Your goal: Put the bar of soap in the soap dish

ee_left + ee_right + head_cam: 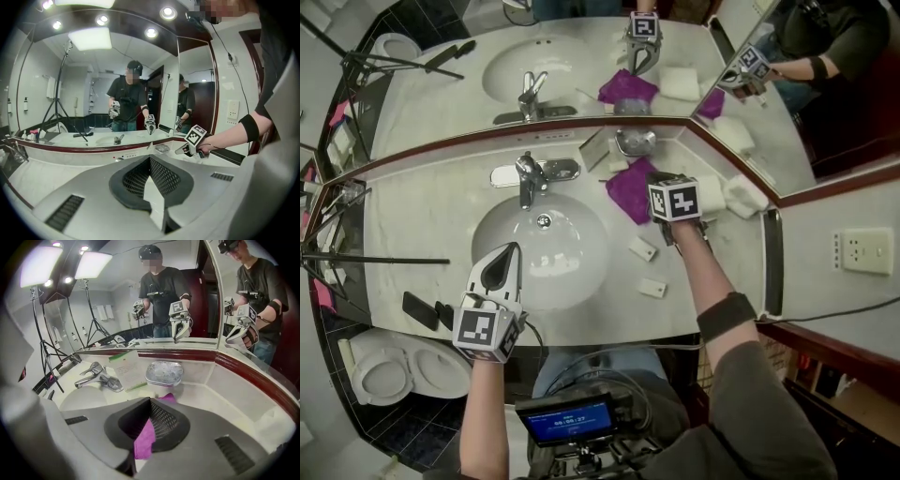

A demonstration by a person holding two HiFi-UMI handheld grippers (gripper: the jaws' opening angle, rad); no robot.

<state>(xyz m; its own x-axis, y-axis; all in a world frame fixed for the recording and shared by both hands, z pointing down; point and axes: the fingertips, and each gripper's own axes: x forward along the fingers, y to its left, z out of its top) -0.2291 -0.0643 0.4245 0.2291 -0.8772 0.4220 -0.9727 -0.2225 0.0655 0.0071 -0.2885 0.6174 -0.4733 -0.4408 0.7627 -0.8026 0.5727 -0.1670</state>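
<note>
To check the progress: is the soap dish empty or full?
Empty: the soap dish shows only its bare textured metal inside, no bar.

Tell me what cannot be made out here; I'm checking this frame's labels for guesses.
Head view: the marker cube covers the tips of the right claw, shut on the purple cloth.
Right gripper view: glare makes the soap dish contents unreadable; print on the card is too small.
Head view: the small white pieces, soap or wrapper, are too small to tell.
</note>
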